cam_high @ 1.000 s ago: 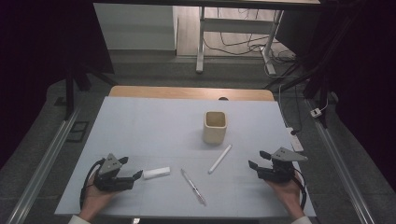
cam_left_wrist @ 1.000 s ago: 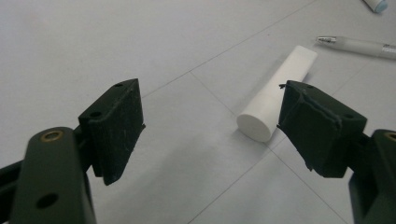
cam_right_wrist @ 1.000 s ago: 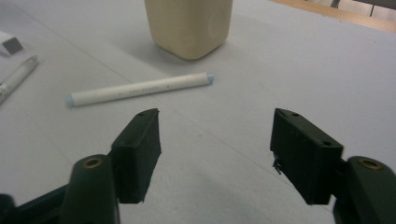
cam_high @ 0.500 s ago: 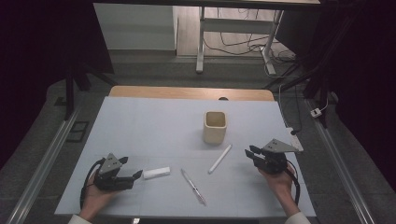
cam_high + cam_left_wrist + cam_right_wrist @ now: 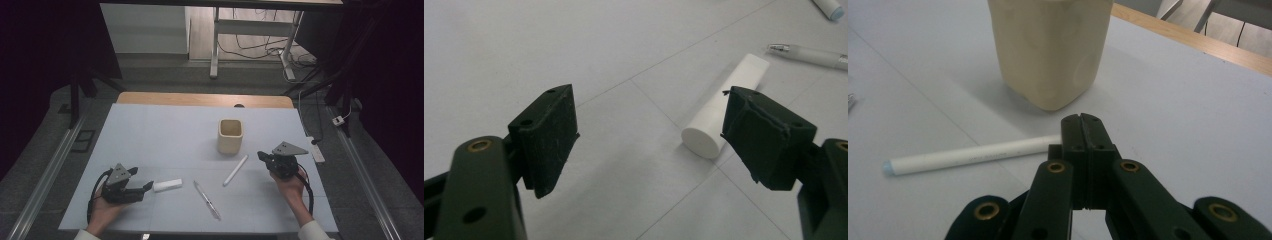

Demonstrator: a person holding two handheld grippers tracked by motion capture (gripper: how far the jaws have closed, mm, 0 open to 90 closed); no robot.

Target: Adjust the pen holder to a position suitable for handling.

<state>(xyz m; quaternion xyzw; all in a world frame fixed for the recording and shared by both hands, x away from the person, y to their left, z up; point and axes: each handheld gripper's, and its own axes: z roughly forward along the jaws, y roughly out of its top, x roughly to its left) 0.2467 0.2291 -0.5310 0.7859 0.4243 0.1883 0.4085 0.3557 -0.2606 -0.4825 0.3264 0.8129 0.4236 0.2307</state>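
The left gripper, jaws wide apart and empty, lies beside a short white cylinder. The right gripper, pressed closed on nothing, points past a long white pen, seemingly capped pale blue, toward a cream square cup.

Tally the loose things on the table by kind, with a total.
Cup: 1
White cylinder: 1
White marker: 1
Pen: 1
Total: 4
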